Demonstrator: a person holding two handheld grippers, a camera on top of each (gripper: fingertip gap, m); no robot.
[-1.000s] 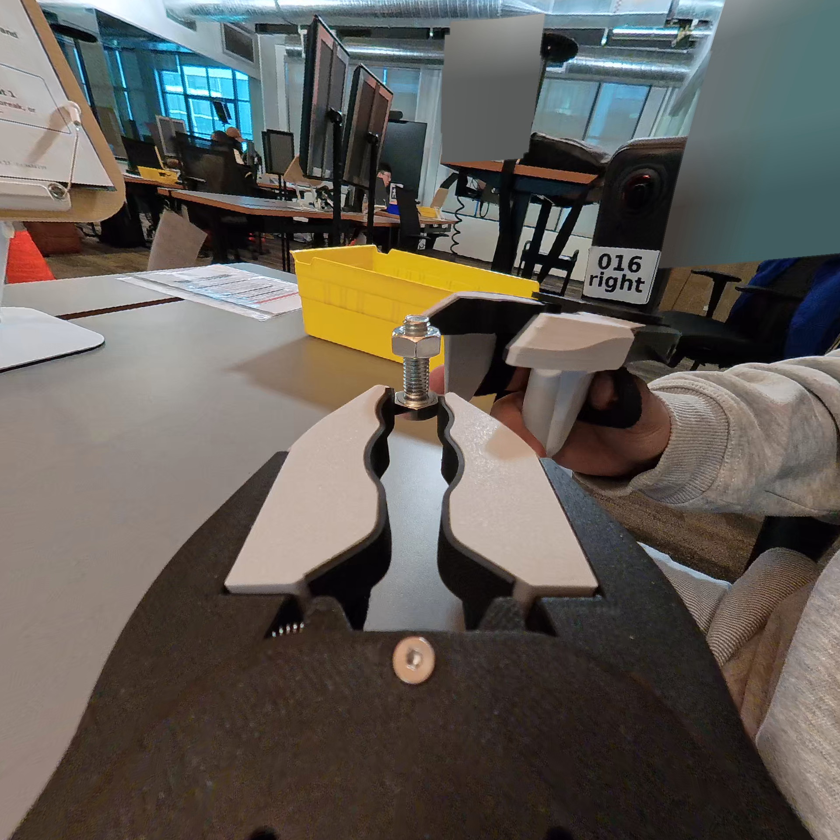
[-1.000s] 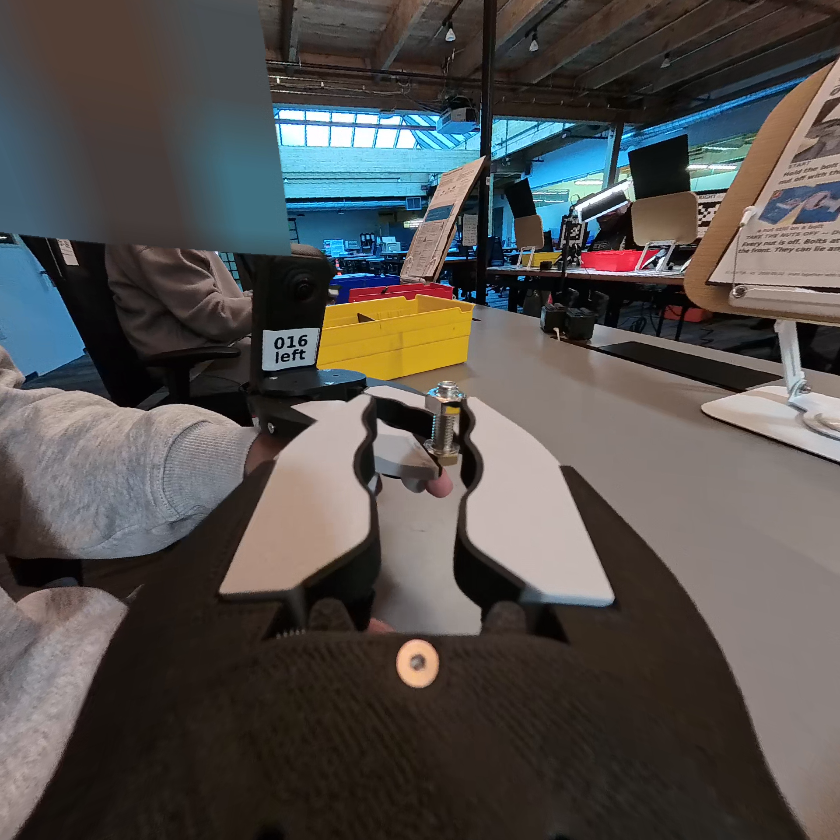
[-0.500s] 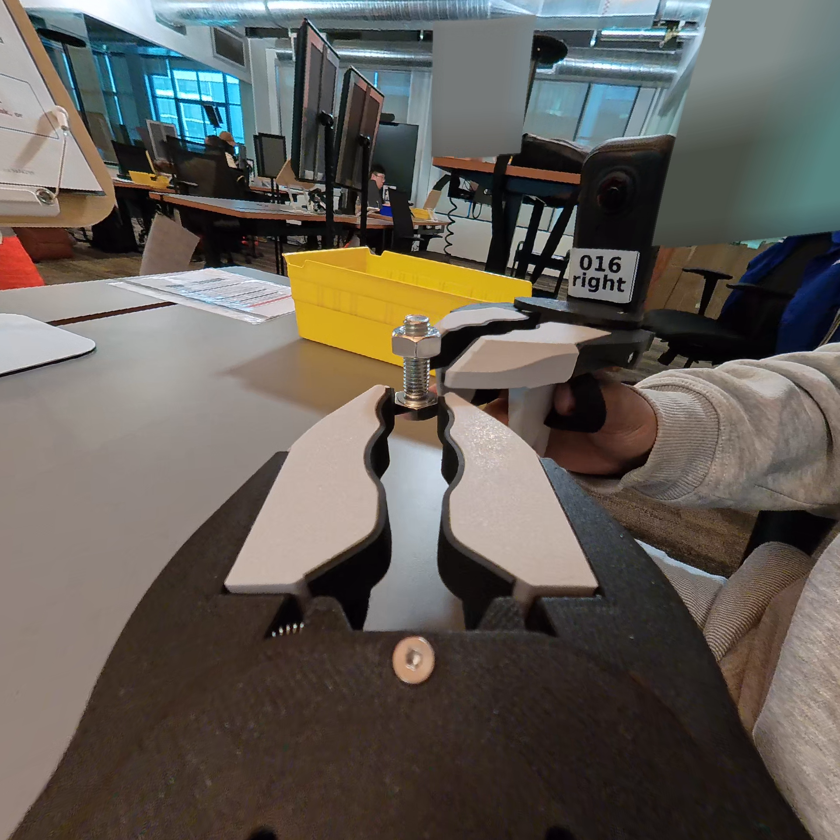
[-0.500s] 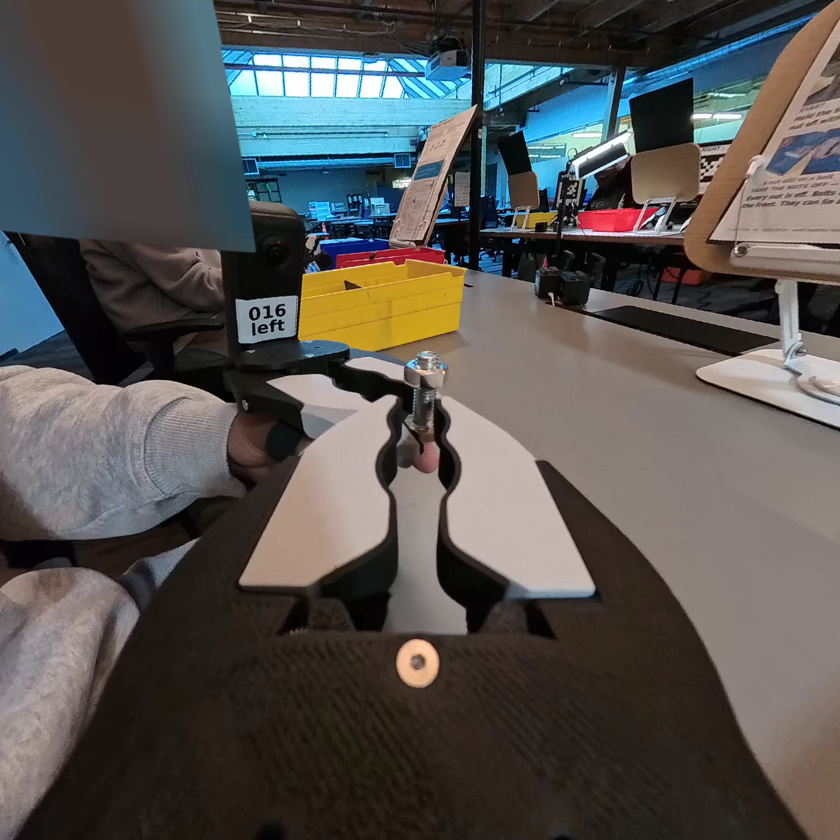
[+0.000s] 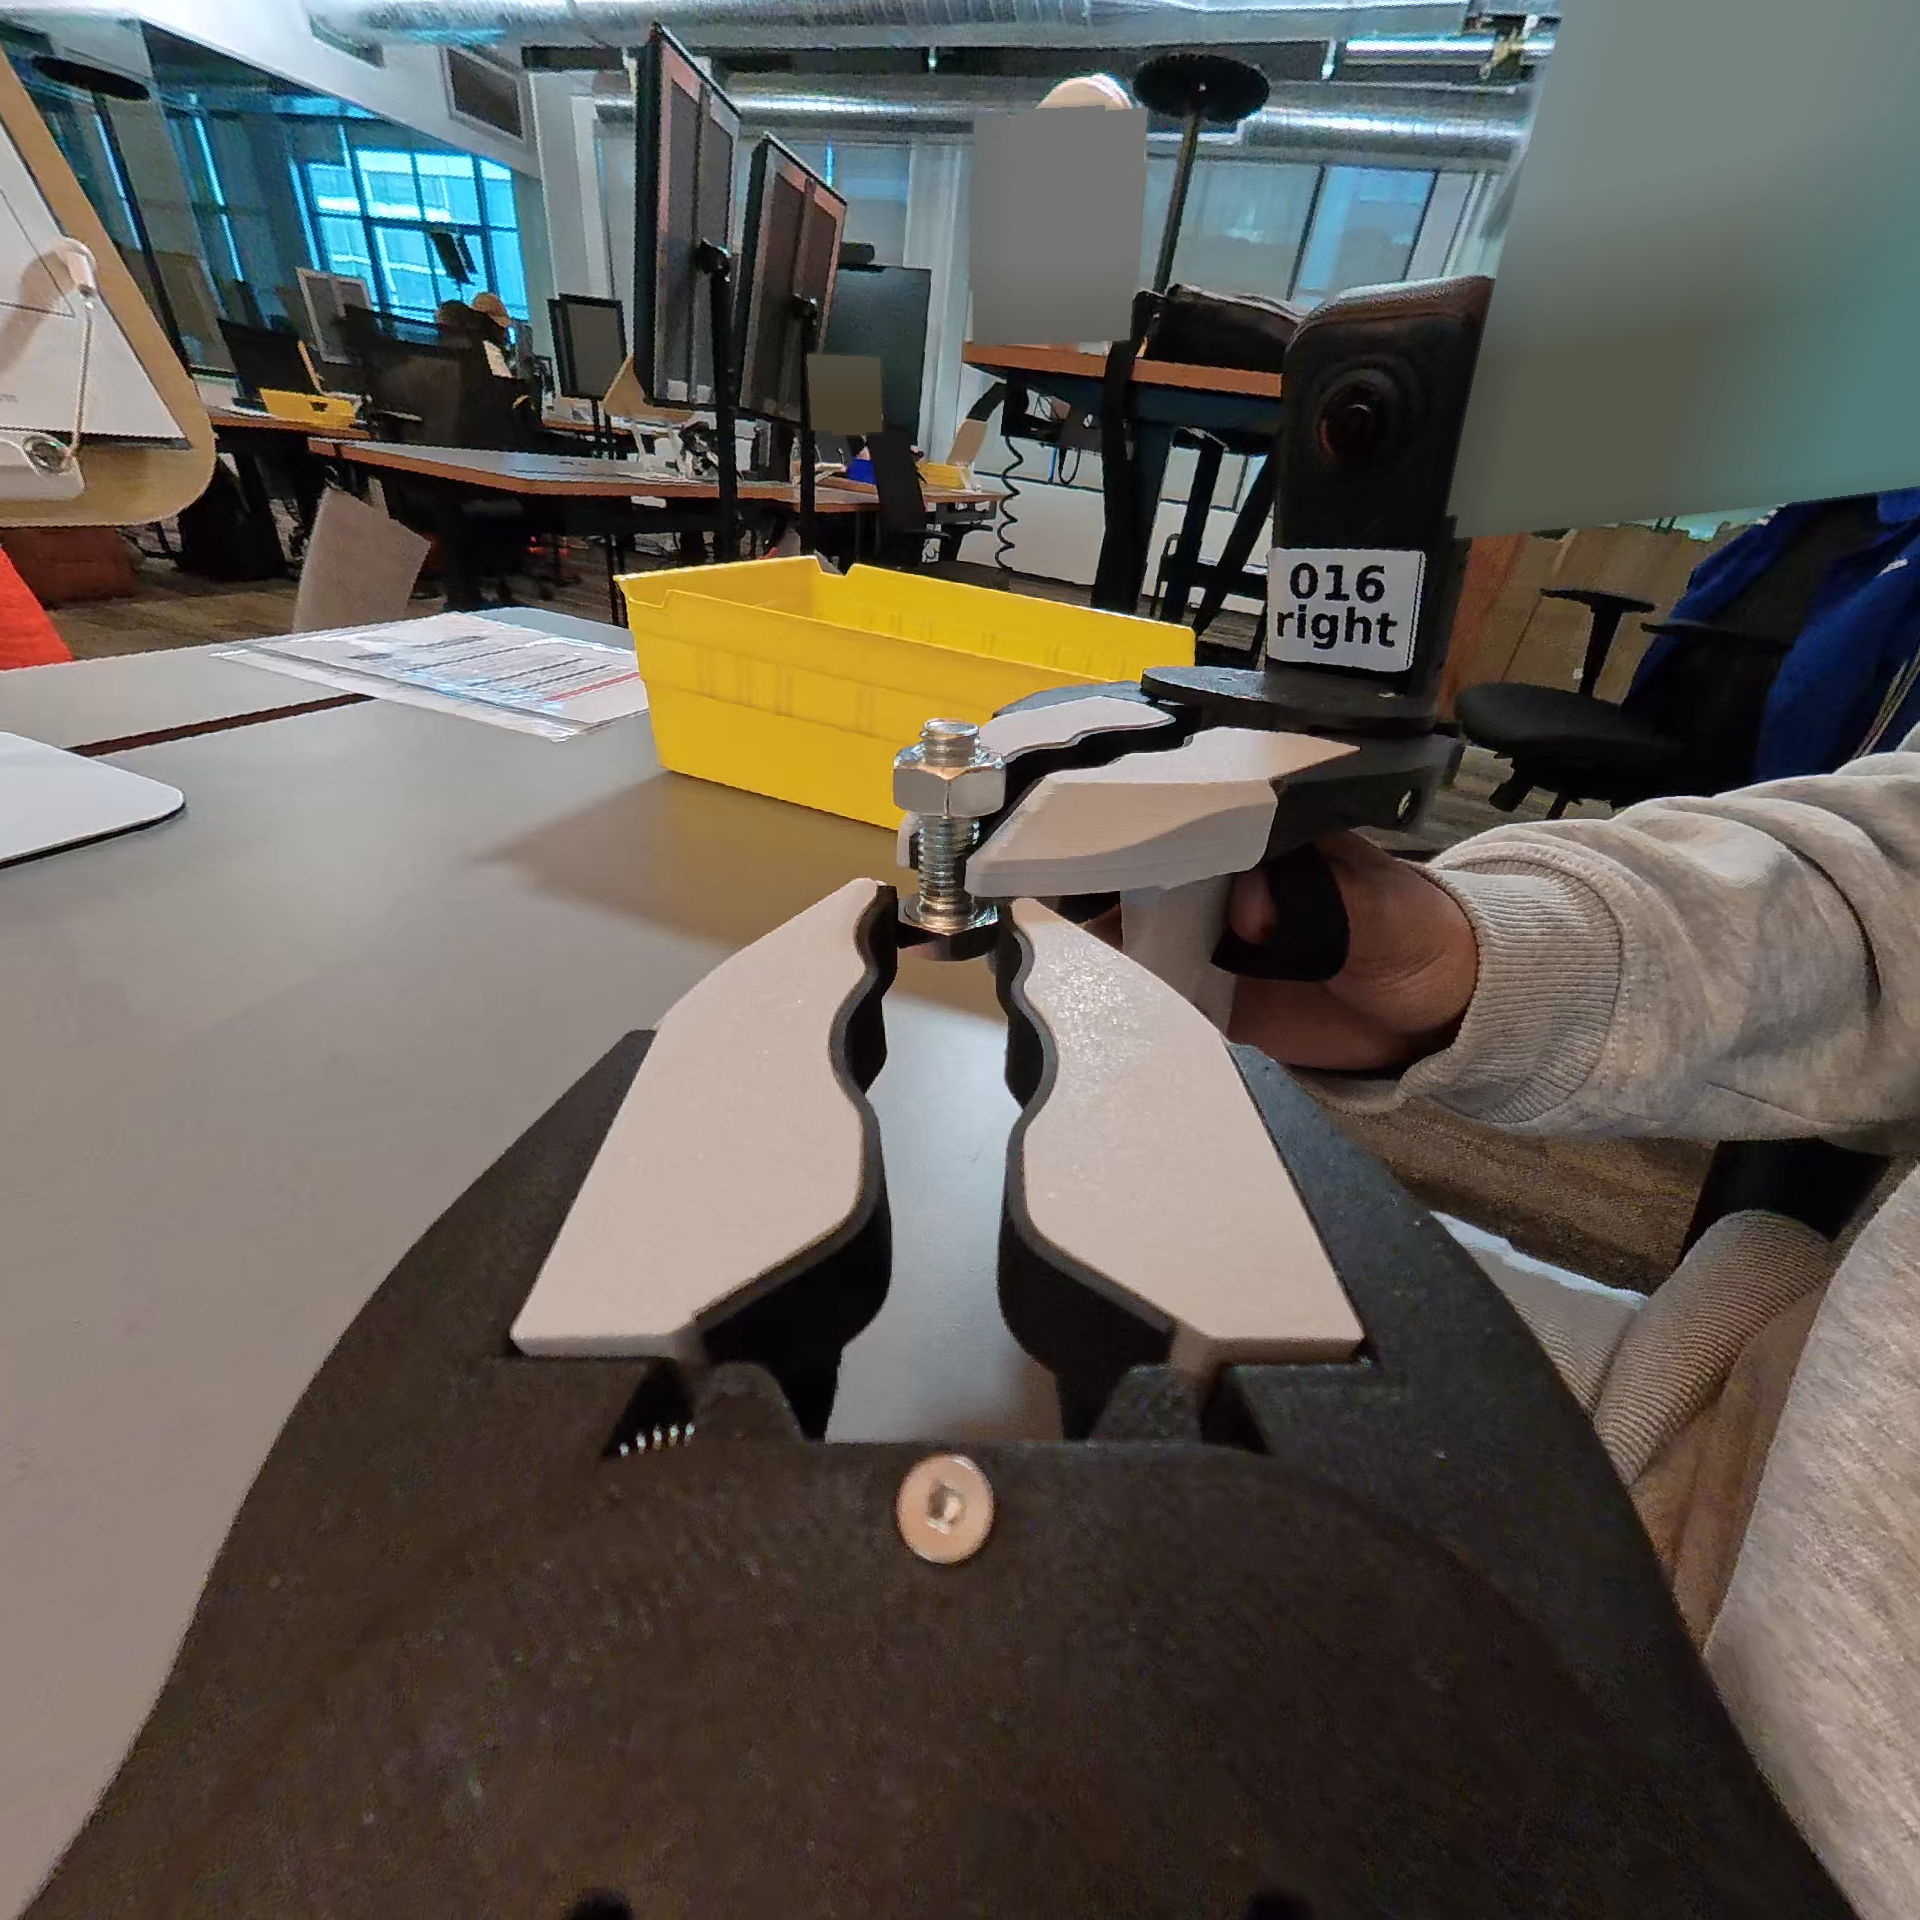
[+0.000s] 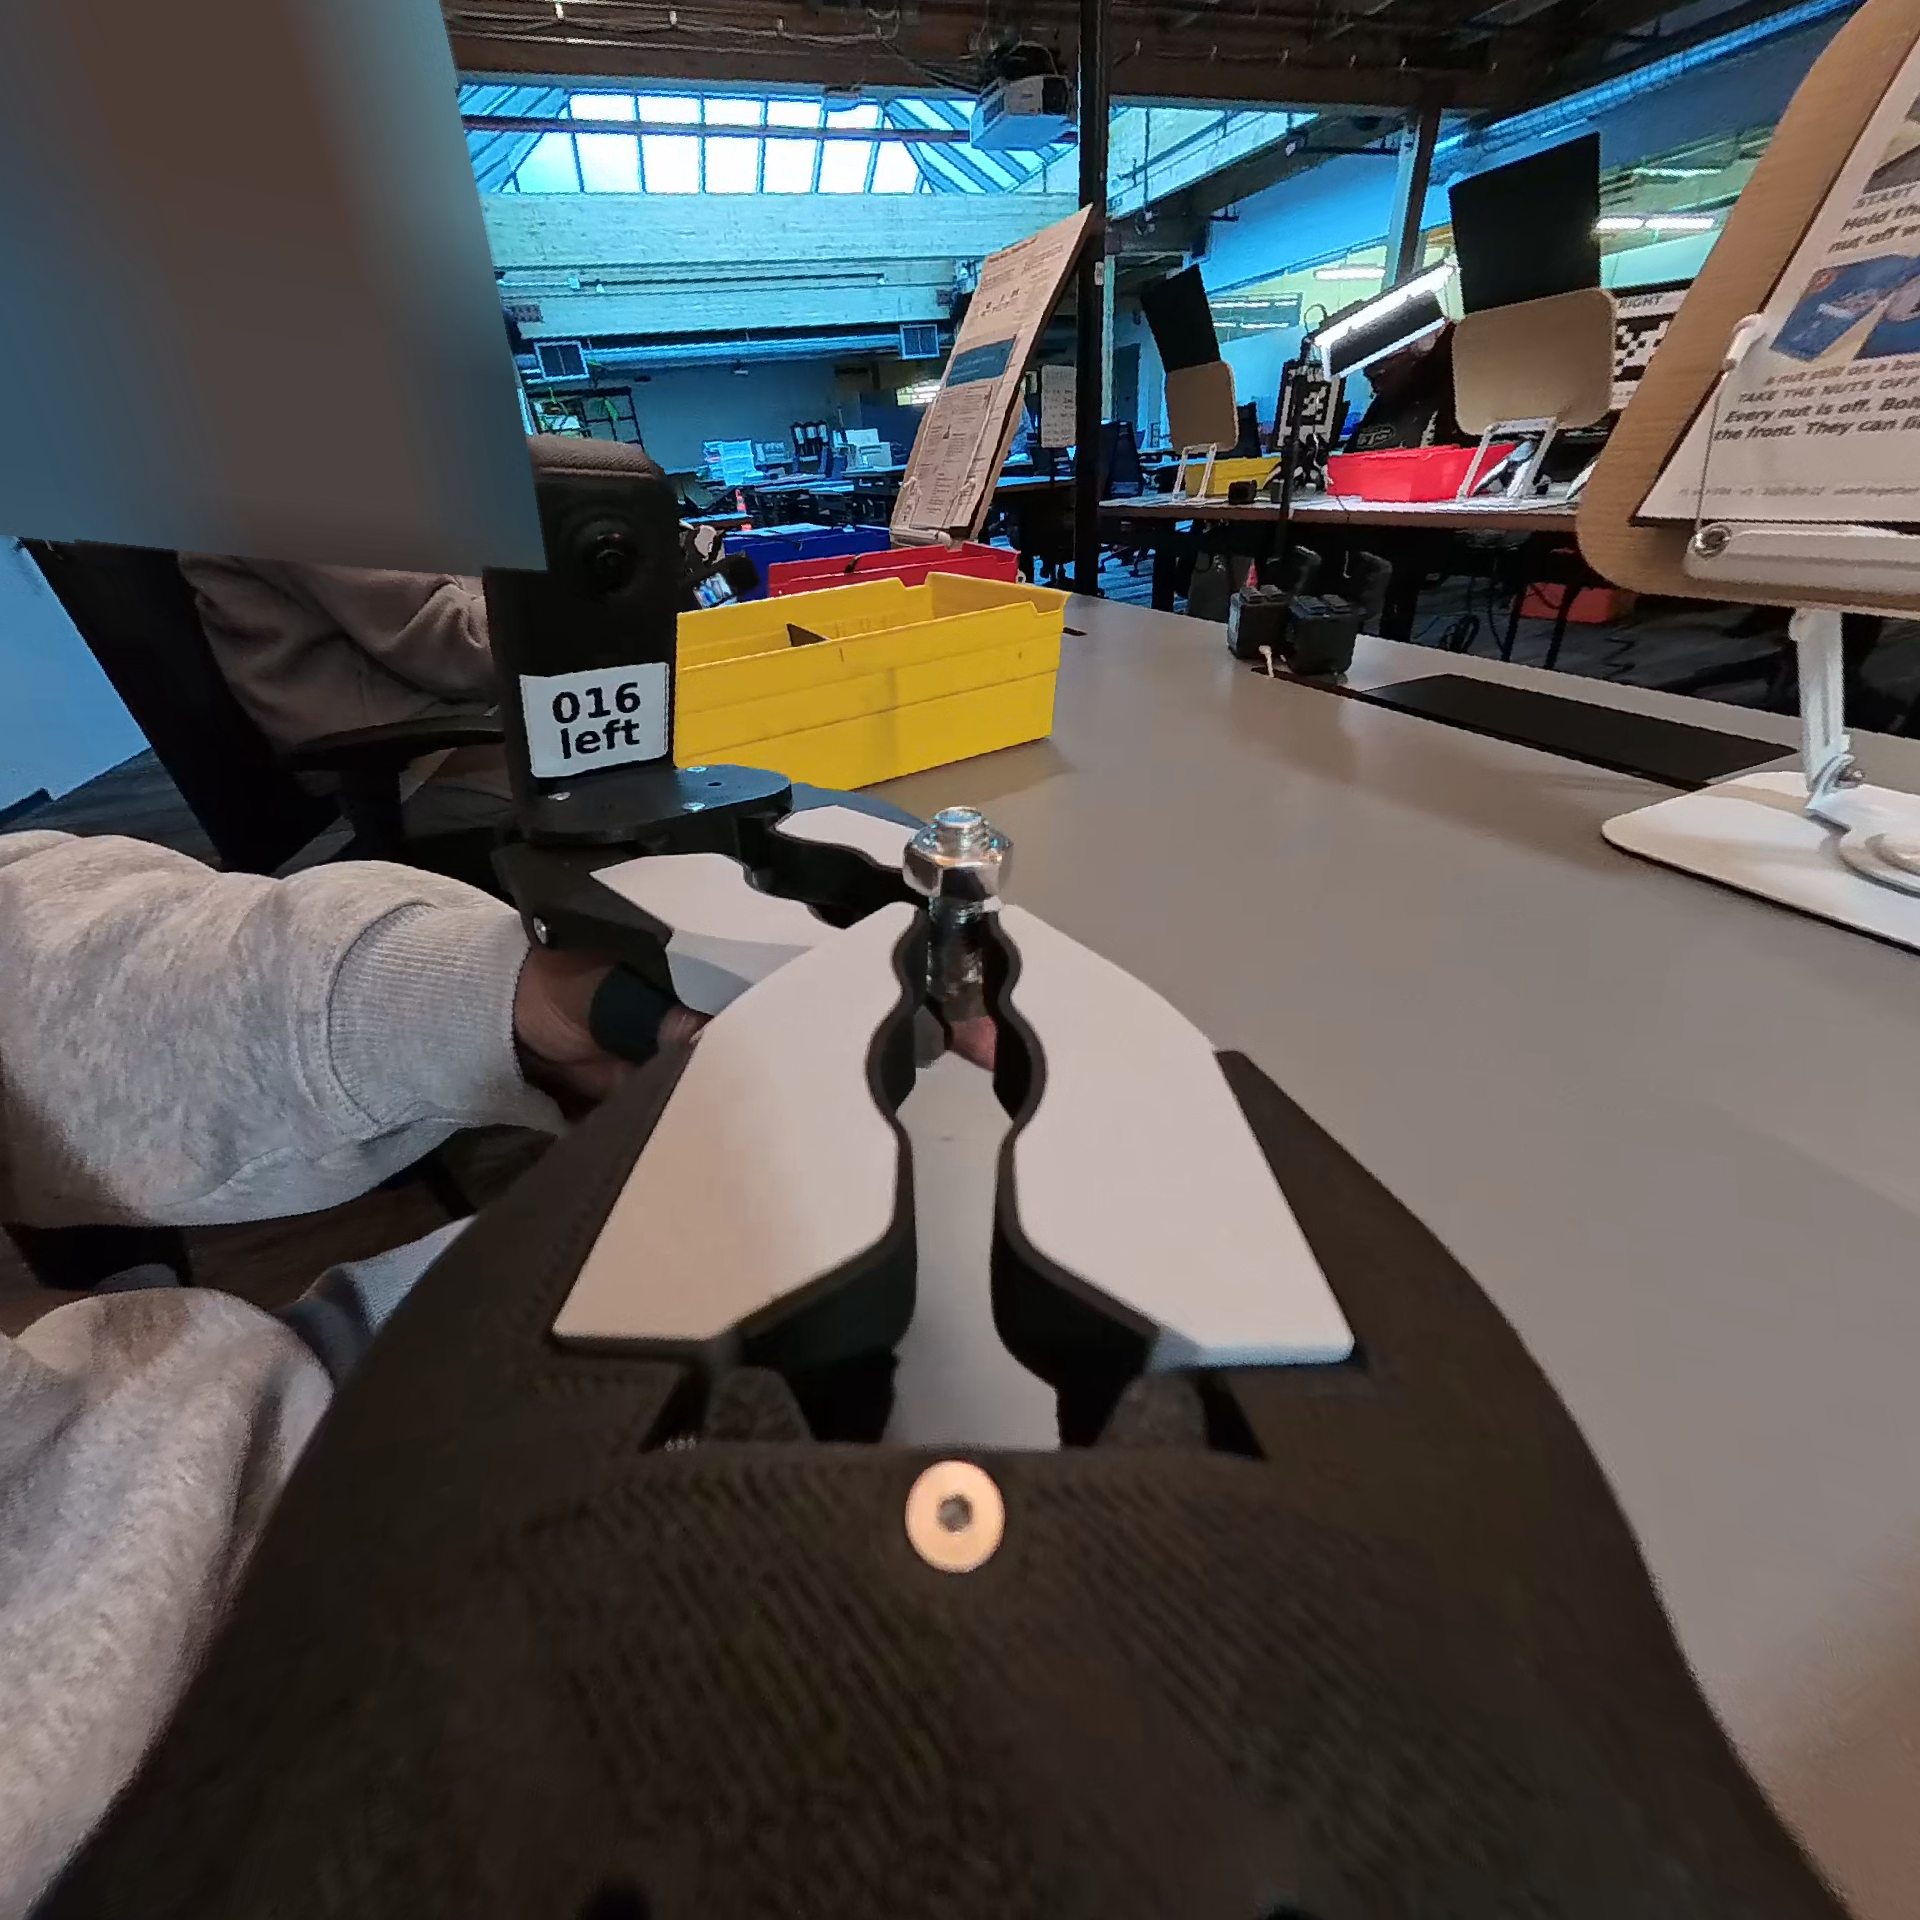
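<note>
My left gripper point(image 5: 940, 914) is shut on the head of a silver bolt point(image 5: 940, 862) and holds it upright above the grey table point(image 5: 312, 1039). A hex nut point(image 5: 948, 790) sits near the top of the thread. My right gripper point(image 6: 951, 935) comes in from the right, and its fingers close around the threaded shank point(image 6: 951, 951) just under the nut point(image 6: 956, 868). A person's hand point(image 5: 1351, 966) in a grey sleeve holds the right gripper's handle.
A yellow bin point(image 5: 831, 707) stands on the table behind the bolt; it also shows in the right wrist view point(image 6: 862, 686), with a red bin point(image 6: 894, 566) behind it. A laminated sheet point(image 5: 457, 665) lies at far left. A document stand point(image 6: 1766, 416) with a white base point(image 6: 1766, 852) stands at right. The tips of both grippers are at nearly the same place.
My right gripper has moved in onto the bolt and narrowed around the shank below the nut. My left gripper has kept its hold on the bolt head.
</note>
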